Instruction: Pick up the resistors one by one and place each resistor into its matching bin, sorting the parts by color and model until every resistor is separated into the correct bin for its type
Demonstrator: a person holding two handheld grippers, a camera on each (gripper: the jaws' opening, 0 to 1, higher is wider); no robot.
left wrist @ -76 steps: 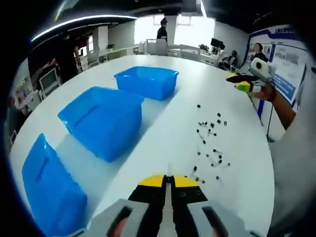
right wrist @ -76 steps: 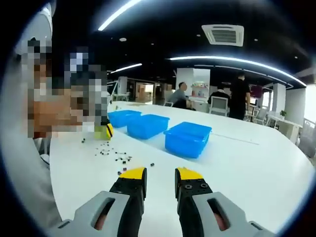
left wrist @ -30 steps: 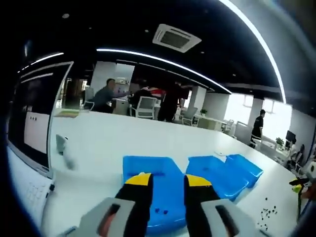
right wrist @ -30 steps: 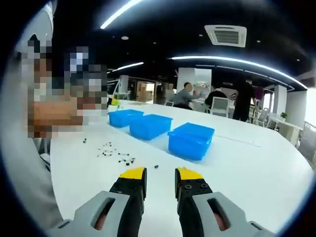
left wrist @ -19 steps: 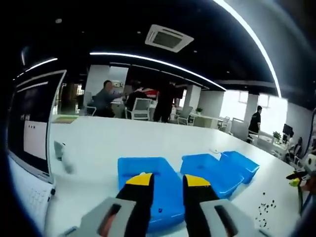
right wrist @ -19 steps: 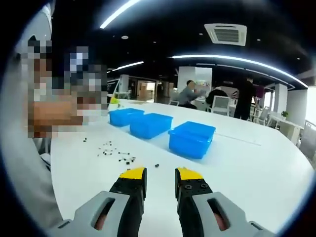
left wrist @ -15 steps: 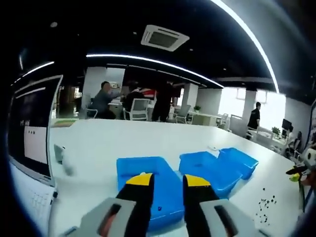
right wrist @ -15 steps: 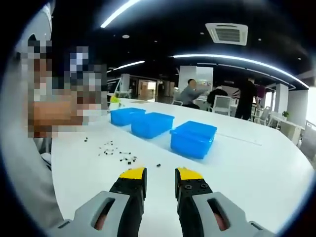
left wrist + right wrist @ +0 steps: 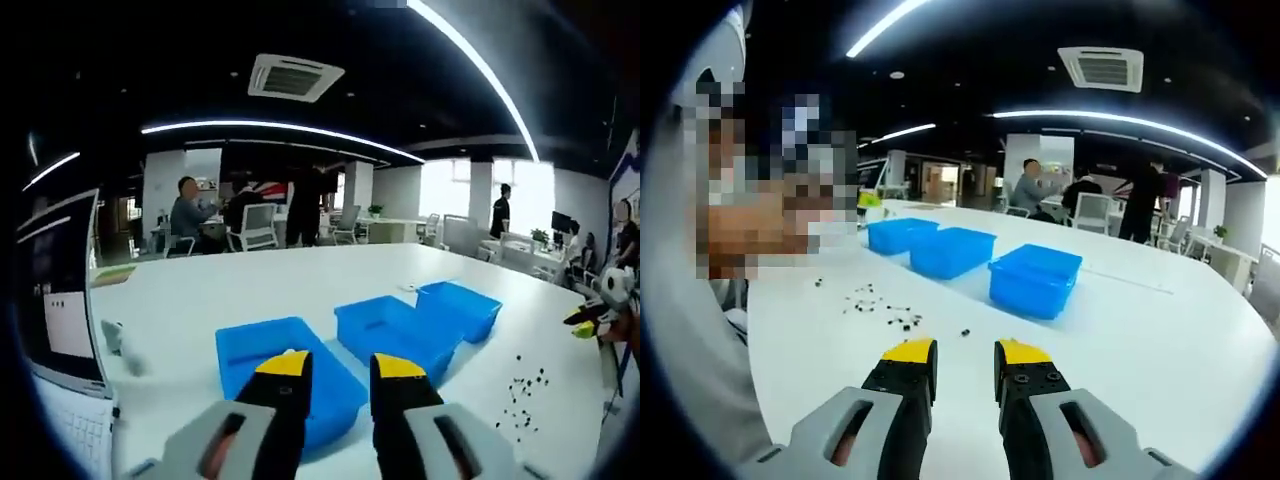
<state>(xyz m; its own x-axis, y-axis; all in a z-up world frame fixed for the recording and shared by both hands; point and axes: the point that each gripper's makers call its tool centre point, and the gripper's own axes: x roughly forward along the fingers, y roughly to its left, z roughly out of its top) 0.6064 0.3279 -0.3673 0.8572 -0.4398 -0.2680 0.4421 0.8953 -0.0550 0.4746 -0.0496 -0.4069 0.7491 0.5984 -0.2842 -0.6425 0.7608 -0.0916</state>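
Three blue bins stand in a row on the white table [image 9: 300, 280]: the near bin [image 9: 250, 350], the middle bin [image 9: 385, 328] and the far bin [image 9: 460, 305]. My left gripper [image 9: 340, 368] hovers open just over the near bin's front edge, nothing between its yellow tips. Small dark resistors [image 9: 522, 388] lie scattered to the right of the bins. In the right gripper view the same resistors [image 9: 880, 305] lie ahead and left of my right gripper [image 9: 965, 355], which is open and empty above the table [image 9: 1160, 330]. The bins [image 9: 1035, 278] stand beyond it.
An open laptop [image 9: 55, 300] stands at the table's left edge, with a small grey object [image 9: 112, 335] beside it. People, chairs and desks fill the room behind the table. A hand holds the right gripper [image 9: 592, 322] at the far right of the left gripper view.
The left gripper was shut low beside the resistors 2.5 s ago; it now stands open over the near bin, and its view has since panned slightly. The right gripper has barely moved.
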